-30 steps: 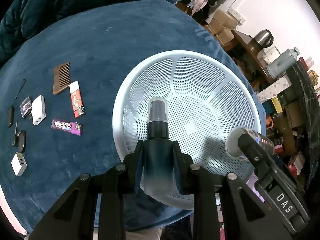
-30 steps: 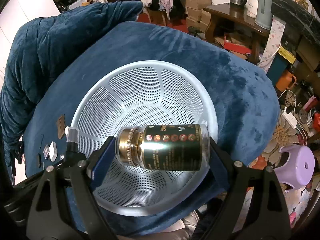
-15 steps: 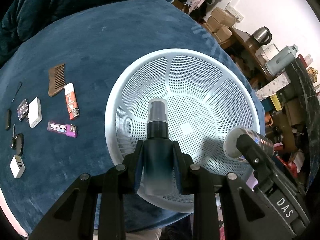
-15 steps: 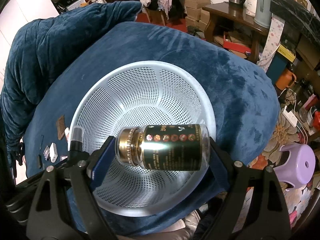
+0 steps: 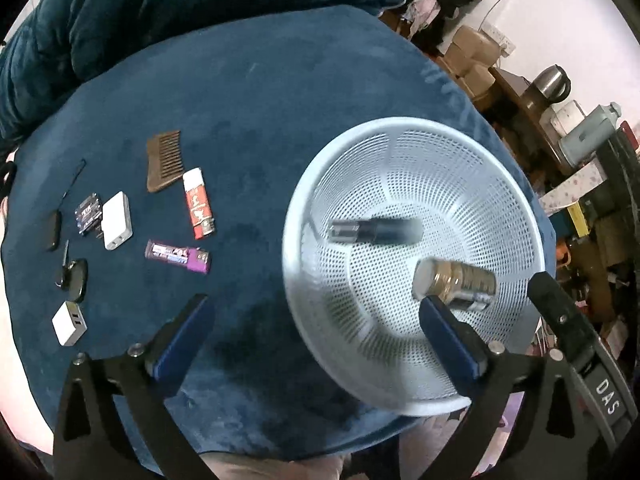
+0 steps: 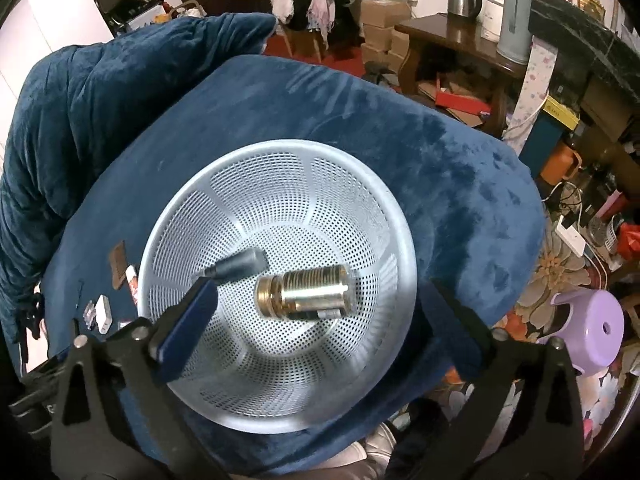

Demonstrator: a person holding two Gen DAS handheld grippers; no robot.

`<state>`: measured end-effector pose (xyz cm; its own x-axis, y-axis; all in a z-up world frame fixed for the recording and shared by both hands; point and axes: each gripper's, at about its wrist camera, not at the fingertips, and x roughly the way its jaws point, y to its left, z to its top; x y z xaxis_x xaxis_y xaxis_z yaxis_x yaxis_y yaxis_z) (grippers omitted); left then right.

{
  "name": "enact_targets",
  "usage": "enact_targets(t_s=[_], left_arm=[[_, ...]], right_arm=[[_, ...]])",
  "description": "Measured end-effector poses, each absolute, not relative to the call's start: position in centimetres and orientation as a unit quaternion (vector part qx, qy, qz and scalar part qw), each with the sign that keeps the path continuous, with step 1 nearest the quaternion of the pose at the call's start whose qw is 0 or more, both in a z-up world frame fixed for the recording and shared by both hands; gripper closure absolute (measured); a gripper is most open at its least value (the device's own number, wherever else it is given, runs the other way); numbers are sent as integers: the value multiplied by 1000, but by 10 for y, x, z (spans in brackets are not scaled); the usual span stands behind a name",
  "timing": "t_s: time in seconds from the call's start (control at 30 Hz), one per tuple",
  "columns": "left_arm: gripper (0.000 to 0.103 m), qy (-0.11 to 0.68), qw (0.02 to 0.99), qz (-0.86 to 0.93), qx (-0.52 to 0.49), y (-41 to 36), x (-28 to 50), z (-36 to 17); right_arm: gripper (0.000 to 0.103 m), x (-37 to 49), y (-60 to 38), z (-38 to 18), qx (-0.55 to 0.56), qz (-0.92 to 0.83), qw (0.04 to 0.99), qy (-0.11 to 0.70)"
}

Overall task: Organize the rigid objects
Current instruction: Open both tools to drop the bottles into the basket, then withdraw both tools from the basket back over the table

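A pale blue perforated basket (image 5: 400, 121) (image 6: 280, 145) sits on the blue blanket. Inside it lie a dark spray bottle (image 5: 374, 231) (image 6: 240, 264) and a gold-capped jar (image 5: 456, 284) (image 6: 308, 294), both blurred by motion. My left gripper (image 5: 316, 320) hangs over the basket's left rim, its jaws opening wide with nothing between the pads. My right gripper (image 6: 320, 320) stands above the basket, jaws also opening, and the jar lies loose below them, touched by neither pad. One right finger (image 5: 560, 320) shows at the edge of the left wrist view.
Left of the basket on the blanket lie a brown comb (image 5: 164, 166), a red lighter (image 5: 199, 204), a purple lighter (image 5: 178, 256), a white charger (image 5: 116, 220), a white adapter (image 5: 69, 323) and a black key fob (image 5: 76, 276). A purple stool (image 6: 588, 332) stands on the floor at right.
Both grippers have opened and let go. The spray bottle and the jar dropped into the basket. The left wrist view has shifted left, so the basket now sits further right in it.
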<state>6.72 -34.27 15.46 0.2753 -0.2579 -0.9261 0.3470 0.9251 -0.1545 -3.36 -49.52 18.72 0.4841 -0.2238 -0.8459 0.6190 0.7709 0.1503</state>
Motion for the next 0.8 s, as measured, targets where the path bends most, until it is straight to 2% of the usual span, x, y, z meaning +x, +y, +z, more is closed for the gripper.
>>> enact_targets(t_s=[0.8], left_arm=[[0, 584, 793, -170, 40, -297, 69, 147]], right_arm=[[0, -21, -463, 178, 187, -261, 813, 487]])
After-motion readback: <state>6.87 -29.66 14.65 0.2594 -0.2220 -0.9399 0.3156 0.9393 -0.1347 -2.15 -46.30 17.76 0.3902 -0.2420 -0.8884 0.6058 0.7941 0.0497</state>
